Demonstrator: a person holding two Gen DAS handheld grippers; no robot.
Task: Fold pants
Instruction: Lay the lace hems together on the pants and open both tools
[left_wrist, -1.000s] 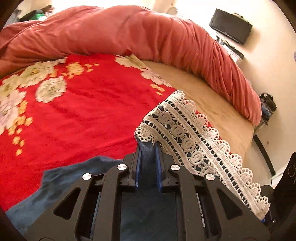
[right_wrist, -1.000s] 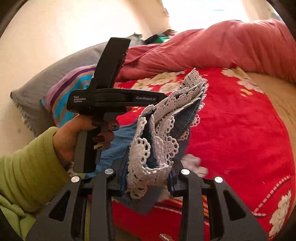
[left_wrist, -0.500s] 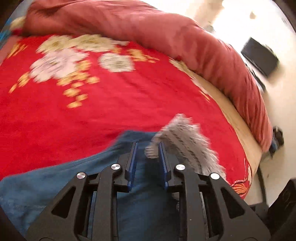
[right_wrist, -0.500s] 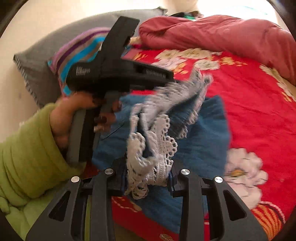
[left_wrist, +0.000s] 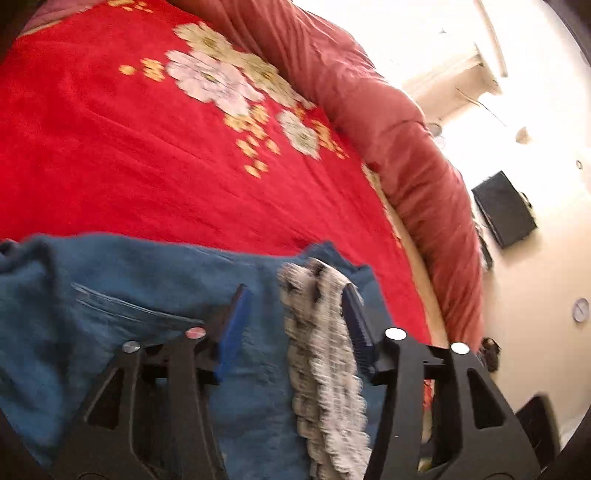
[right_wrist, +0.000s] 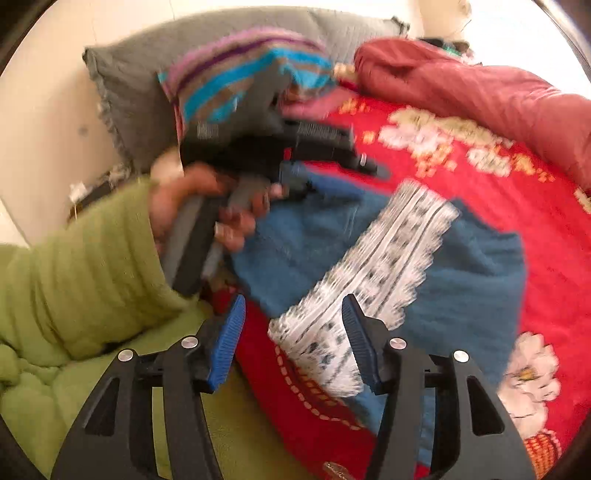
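Blue denim pants (left_wrist: 155, 295) with a white lace hem (left_wrist: 321, 350) lie folded on the red flowered bedspread (left_wrist: 147, 147). My left gripper (left_wrist: 295, 317) hovers just over them, its jaws opening. The lace strip sits between them near the right pad, and neither pad presses it. In the right wrist view the lace hem (right_wrist: 373, 269) lies flat across the pants (right_wrist: 469, 295). My right gripper (right_wrist: 293, 332) is opening too, with the lace end loose between its pads. A hand in a green sleeve (right_wrist: 85, 273) holds the left gripper (right_wrist: 371, 168) at the pants' far edge.
A rolled pink-red duvet (left_wrist: 406, 155) borders the far side of the bed. A grey pillow (right_wrist: 136, 96) and a striped pillow (right_wrist: 236, 77) lean on the wall at the head. A black case (left_wrist: 504, 208) stands on the floor beyond. Green clothing (right_wrist: 55, 387) is close below.
Both grippers carried the lace hem down onto the pants and opened, letting it go. The bunched lace now lies flat across the denim. Both views rolled and swung across the bed.
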